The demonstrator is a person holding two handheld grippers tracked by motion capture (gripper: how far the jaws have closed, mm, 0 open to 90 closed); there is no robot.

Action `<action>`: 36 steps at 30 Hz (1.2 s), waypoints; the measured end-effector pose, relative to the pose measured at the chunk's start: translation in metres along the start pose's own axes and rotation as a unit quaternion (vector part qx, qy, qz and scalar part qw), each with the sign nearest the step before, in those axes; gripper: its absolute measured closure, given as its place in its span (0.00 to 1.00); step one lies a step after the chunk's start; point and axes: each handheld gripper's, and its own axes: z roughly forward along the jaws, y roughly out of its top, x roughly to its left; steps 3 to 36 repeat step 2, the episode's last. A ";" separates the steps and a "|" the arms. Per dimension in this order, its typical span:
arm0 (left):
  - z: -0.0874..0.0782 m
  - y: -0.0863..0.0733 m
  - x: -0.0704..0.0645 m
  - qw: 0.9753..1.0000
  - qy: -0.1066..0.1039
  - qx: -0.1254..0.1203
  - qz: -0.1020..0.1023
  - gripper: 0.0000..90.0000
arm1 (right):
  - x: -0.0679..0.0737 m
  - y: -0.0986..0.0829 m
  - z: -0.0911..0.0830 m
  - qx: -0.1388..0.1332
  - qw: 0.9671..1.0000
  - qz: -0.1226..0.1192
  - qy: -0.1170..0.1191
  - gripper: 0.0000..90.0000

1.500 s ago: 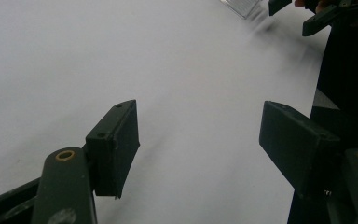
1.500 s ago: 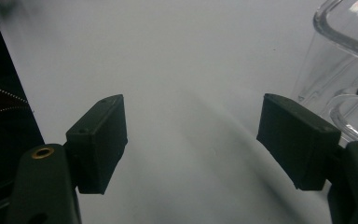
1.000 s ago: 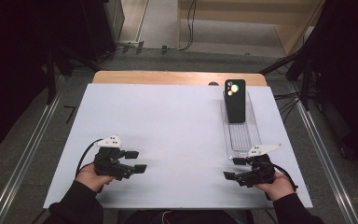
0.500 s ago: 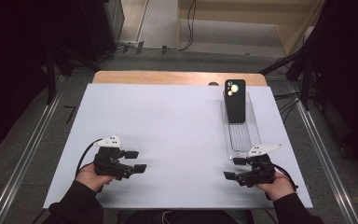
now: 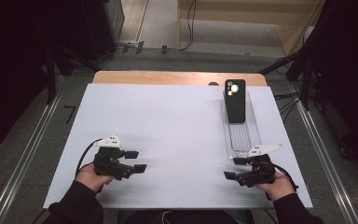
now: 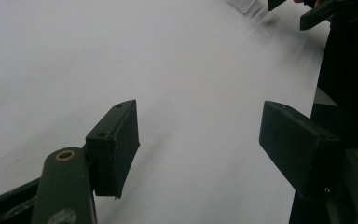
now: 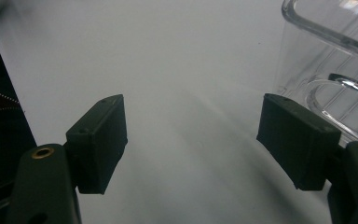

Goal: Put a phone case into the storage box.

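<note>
Both the left tongs (image 5: 136, 161) and right tongs (image 5: 233, 168) rest spread wide and empty near the tabletop's (image 5: 168, 126) front edge, likely poised to start, while the phone (image 5: 235, 100) lies propped in the clear tray (image 5: 242, 135) just beyond the right tongs.

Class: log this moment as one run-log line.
left gripper: open, empty | right gripper: open, empty, near tray | phone: in tray
</note>
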 end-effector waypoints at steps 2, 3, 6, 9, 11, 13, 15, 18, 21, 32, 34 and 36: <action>0.000 0.000 0.000 1.000 0.001 0.001 0.000 0.32 | 0.000 0.000 0.000 0.000 1.000 0.001 0.000 0.25; 0.000 0.000 0.000 1.000 0.001 0.001 0.000 0.32 | 0.000 0.000 0.000 0.000 1.000 0.001 0.000 0.25; 0.000 0.000 0.000 1.000 0.001 0.001 0.000 0.32 | 0.000 0.000 0.000 0.000 1.000 0.001 0.000 0.25; 0.000 0.000 0.000 1.000 0.001 0.001 0.000 0.32 | 0.000 0.000 0.000 0.000 1.000 0.001 0.000 0.25; 0.000 0.000 0.000 1.000 0.001 0.001 0.000 0.32 | 0.000 0.000 0.000 0.000 1.000 0.001 0.000 0.25; 0.000 0.000 0.000 1.000 0.001 0.001 0.000 0.32 | 0.000 0.000 0.000 0.000 1.000 0.001 0.000 0.25; 0.000 0.000 0.000 1.000 0.001 0.001 0.000 0.32 | 0.000 0.000 0.000 0.000 1.000 0.001 0.000 0.25; 0.000 0.000 0.000 1.000 0.001 0.001 0.000 0.32 | 0.000 0.000 0.000 0.000 1.000 0.001 0.000 0.25; 0.000 0.000 0.000 1.000 0.001 0.001 0.000 0.32 | 0.000 0.000 0.000 0.000 1.000 0.001 0.000 0.25; 0.000 0.000 0.000 1.000 0.001 0.001 0.000 0.32 | 0.000 0.000 0.000 0.000 1.000 0.001 0.000 0.25; 0.000 0.000 0.000 1.000 0.001 0.001 0.000 0.32 | 0.000 0.000 0.000 0.000 1.000 0.001 0.000 0.25; 0.000 0.000 0.000 1.000 0.001 0.001 0.000 0.32 | 0.000 0.000 0.000 0.000 1.000 0.001 0.000 0.25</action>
